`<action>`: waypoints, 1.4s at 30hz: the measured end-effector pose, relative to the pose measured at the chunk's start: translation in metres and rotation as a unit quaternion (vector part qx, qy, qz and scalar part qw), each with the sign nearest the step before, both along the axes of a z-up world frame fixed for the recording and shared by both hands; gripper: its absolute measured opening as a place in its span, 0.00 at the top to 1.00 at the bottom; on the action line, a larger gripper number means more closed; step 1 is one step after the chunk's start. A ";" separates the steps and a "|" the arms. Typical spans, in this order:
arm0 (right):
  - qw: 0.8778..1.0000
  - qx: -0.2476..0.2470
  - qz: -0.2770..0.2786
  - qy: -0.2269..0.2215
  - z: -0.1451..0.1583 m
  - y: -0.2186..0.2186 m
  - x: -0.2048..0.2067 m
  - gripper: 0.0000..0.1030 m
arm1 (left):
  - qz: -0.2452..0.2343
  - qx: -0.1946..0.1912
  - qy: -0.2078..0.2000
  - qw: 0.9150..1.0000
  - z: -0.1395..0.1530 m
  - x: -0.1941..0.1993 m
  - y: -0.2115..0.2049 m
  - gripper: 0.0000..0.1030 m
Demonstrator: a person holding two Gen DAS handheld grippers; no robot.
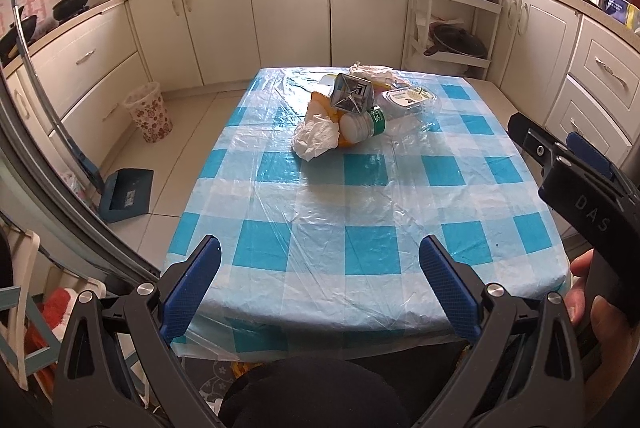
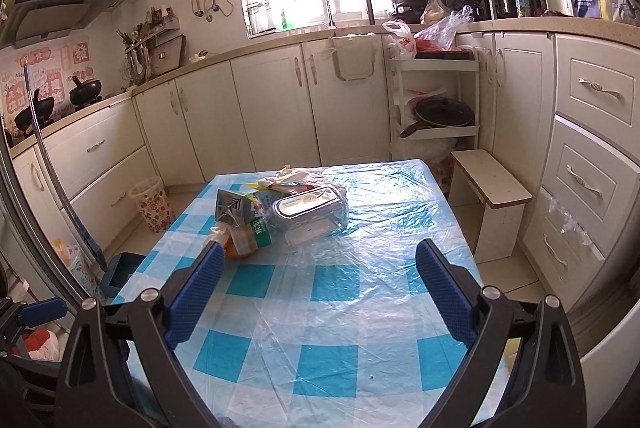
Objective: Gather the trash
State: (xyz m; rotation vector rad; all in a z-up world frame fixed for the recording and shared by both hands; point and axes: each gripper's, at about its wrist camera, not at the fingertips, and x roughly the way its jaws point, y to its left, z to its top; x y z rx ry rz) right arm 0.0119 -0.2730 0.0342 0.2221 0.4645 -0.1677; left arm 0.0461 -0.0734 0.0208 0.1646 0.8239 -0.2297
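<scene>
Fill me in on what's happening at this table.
A person holds a gripper in each hand over the checked table. The left gripper and right gripper are both open and empty. A pile of trash sits ahead, untouched: crumpled tissue, a carton, a bottle and a clear plastic container. A flowered bin stands on the floor.

Tabletop (image 1: 360, 228) covered by a blue-and-white checked cloth under a clear plastic sheet (image 1: 320, 204). Toward its far end lies a single cluster of trash: crumpled white tissue (image 1: 316, 136), a flattened carton (image 1: 352, 94), a plastic bottle (image 1: 362, 124) on its side, a clear lidded container (image 1: 408, 100), all touching or overlapping.
</scene>
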 end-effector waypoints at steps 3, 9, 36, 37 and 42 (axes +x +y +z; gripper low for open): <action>1.000 -0.001 0.001 0.000 0.000 0.000 0.000 0.10 | -0.003 0.004 0.001 1.000 -0.003 0.000 -0.001 0.07; 1.000 -0.004 0.003 0.001 0.000 0.001 0.001 0.10 | -0.006 -0.003 0.007 1.000 -0.004 0.001 0.001 0.07; 0.999 -0.023 0.038 0.022 -0.006 0.022 0.013 0.10 | -0.058 -0.030 0.038 0.997 -0.006 0.044 0.018 0.07; 0.999 -0.022 0.040 0.021 -0.006 0.023 0.013 0.10 | -0.066 -0.024 0.035 0.997 -0.007 0.055 0.017 0.07; 0.998 -0.014 0.048 0.022 -0.007 0.022 0.015 0.10 | -0.107 -0.022 0.059 0.992 -0.030 0.110 0.002 0.07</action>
